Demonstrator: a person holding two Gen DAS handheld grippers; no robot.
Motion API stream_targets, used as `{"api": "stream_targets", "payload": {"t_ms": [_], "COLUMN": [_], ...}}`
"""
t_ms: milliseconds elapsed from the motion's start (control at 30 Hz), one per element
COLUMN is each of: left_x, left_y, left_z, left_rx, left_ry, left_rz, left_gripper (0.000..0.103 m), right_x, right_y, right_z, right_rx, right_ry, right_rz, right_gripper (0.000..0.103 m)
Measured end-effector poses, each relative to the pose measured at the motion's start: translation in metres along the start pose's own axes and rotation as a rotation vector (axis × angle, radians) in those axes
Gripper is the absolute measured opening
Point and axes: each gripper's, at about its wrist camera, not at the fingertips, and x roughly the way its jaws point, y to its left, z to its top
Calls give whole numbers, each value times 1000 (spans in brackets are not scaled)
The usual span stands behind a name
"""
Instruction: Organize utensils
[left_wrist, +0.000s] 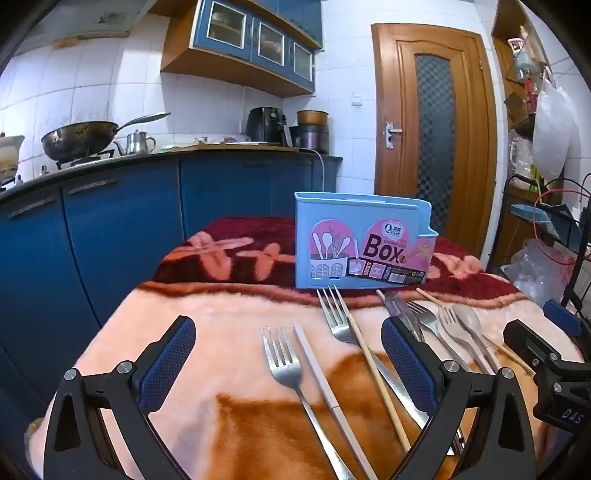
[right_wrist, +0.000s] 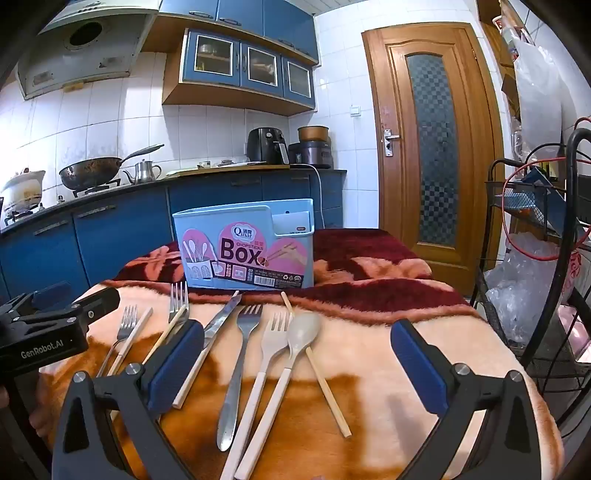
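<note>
Utensils lie loose on the surface (right_wrist: 369, 354), which is draped in a plush blanket (left_wrist: 221, 317): peach and orange near the camera, dark red toward the far edge. Right wrist view, centre frame: steel fork (right_wrist: 236, 369), pale fork (right_wrist: 266, 354), pale spoon (right_wrist: 301, 336), knife (right_wrist: 221, 317), single chopstick (right_wrist: 325, 384). Two more forks (right_wrist: 127, 325) sit at left. Light blue chopstick box (right_wrist: 243, 247) stands upright at the far edge, just behind the utensil tips, label facing the camera.

Left gripper (left_wrist: 288, 358): jaws spread wide, nothing between the pads, one fork (left_wrist: 286, 369) lying on the blanket below the gap. Right gripper (right_wrist: 297, 365): jaws spread wide, holding nothing, hovering above the pale fork and spoon.

Room: kitchen. Blue cabinets (right_wrist: 122, 236) along the left, wok (right_wrist: 90, 177) and kettle (right_wrist: 142, 172) on the stove, white wall tiles, wooden door (right_wrist: 430, 147) right of centre, wire rack (right_wrist: 535, 258) with plastic bags at far right.
</note>
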Motion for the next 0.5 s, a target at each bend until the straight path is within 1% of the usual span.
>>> {"api": "stream_targets", "payload": {"t_ms": [500], "left_x": [-1], "left_y": [0], "left_z": [1], "left_rx": [-3], "left_ry": [5], "left_rz": [-1], "left_gripper": [100], "right_x": [-1], "right_y": [-1], "right_z": [0], "right_rx": [-1], "right_ry": [2], "right_rz": [1], "right_gripper": [103]}}
